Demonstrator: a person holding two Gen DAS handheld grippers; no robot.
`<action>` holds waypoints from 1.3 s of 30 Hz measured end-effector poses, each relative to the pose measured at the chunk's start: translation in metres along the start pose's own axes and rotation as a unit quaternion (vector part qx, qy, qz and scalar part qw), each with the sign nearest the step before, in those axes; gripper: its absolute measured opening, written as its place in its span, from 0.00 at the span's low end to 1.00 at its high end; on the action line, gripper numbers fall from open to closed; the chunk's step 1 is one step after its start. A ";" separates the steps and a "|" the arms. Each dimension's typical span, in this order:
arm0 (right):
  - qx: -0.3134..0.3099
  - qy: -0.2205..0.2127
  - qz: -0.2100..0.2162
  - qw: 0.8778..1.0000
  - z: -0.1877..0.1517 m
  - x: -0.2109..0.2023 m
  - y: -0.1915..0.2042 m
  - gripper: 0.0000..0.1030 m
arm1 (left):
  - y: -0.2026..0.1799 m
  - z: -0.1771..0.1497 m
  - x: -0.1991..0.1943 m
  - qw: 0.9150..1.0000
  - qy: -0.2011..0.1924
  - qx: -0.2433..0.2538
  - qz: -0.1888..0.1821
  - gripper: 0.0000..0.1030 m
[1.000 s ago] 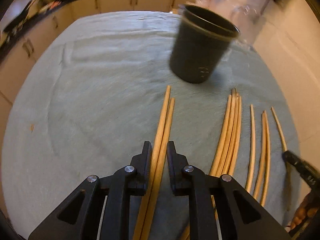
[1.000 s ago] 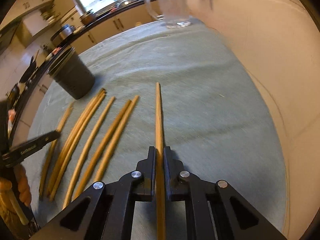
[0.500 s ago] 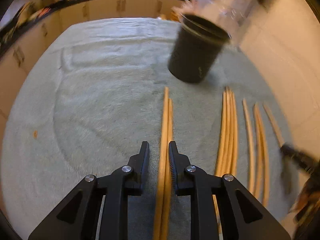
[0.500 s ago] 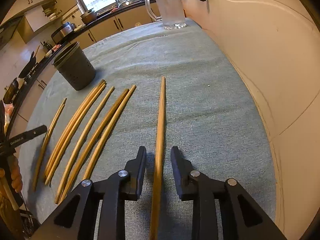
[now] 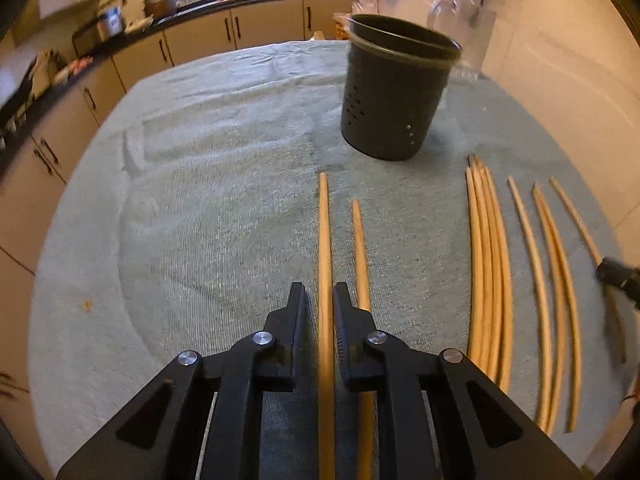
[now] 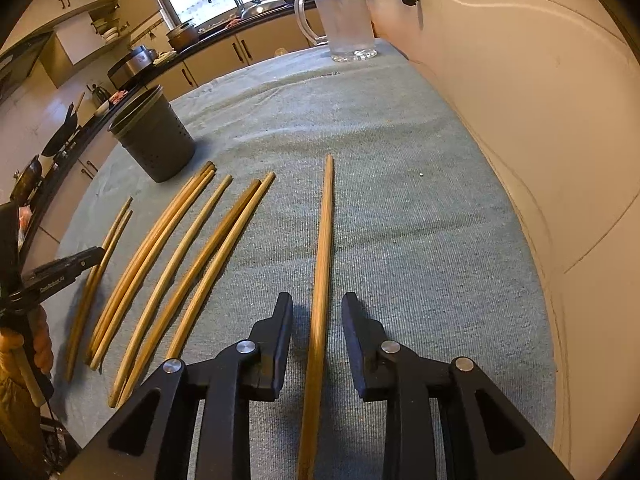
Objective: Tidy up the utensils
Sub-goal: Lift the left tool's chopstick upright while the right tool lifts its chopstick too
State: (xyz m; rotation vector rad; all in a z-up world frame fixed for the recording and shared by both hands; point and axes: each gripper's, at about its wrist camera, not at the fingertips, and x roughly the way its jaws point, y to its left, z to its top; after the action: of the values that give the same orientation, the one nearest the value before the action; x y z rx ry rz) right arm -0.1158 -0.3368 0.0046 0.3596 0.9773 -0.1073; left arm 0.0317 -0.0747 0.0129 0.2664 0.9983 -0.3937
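Note:
Several wooden chopsticks lie on a grey-green cloth [image 5: 200, 200]. My left gripper [image 5: 320, 292] is shut on one chopstick [image 5: 324, 240] and holds it above the cloth; a second chopstick [image 5: 360, 248] lies just right of it. A dark perforated utensil holder [image 5: 394, 92] stands ahead, slightly right. My right gripper [image 6: 317, 300] is open, its jaws either side of a single chopstick [image 6: 325, 224] lying on the cloth. The holder [image 6: 154, 140] also shows at the left of the right wrist view, beyond the chopstick row [image 6: 172, 240].
A glass pitcher [image 6: 344, 16] stands at the table's far end by the cream wall [image 6: 540, 120]. The left gripper [image 6: 60, 272] shows at the left edge of the right wrist view. Kitchen counters lie beyond the table.
My right gripper has opened and let go of its chopstick, which now lies on the cloth. My left gripper has closed on one chopstick and lifted it, leaving its partner on the cloth.

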 end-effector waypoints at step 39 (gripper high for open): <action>-0.071 -0.078 0.035 0.994 0.089 -0.081 0.046 0.06 | 0.030 0.006 -0.152 0.987 -0.152 -0.057 0.002 0.06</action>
State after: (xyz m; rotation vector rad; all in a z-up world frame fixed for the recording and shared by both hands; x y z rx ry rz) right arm -0.0796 -0.3300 0.1282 0.2514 0.8121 -0.0012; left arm -0.0233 -0.0200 0.1468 0.0994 0.7171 -0.3601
